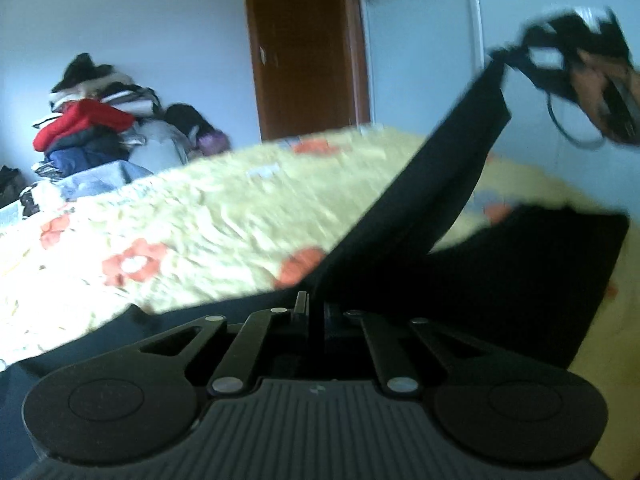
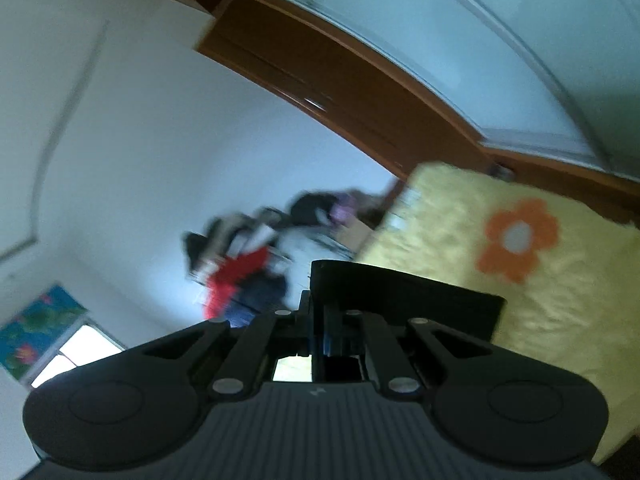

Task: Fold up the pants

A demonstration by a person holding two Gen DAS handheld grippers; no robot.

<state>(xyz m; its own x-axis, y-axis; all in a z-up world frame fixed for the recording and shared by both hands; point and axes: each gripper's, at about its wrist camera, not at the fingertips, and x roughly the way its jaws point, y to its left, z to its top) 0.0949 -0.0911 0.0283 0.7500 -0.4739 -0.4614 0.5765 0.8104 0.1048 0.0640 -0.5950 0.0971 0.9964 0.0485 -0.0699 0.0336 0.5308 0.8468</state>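
Note:
The black pants (image 1: 440, 200) are lifted off the bed in a taut band. My left gripper (image 1: 314, 304) is shut on one end of them at the bottom of its view. The band runs up and right to my right gripper (image 1: 516, 54), held by a hand at the upper right and shut on the other end. The rest of the pants (image 1: 520, 272) lies dark on the bed. In the right wrist view my right gripper (image 2: 320, 312) is shut on a black edge of the pants (image 2: 400, 292), and the view is tilted and blurred.
The bed has a yellow cover with orange flowers (image 1: 200, 216), also in the right wrist view (image 2: 540, 280). A pile of clothes (image 1: 92, 120) stands at the far left by the white wall. A brown door (image 1: 304, 48) is behind the bed.

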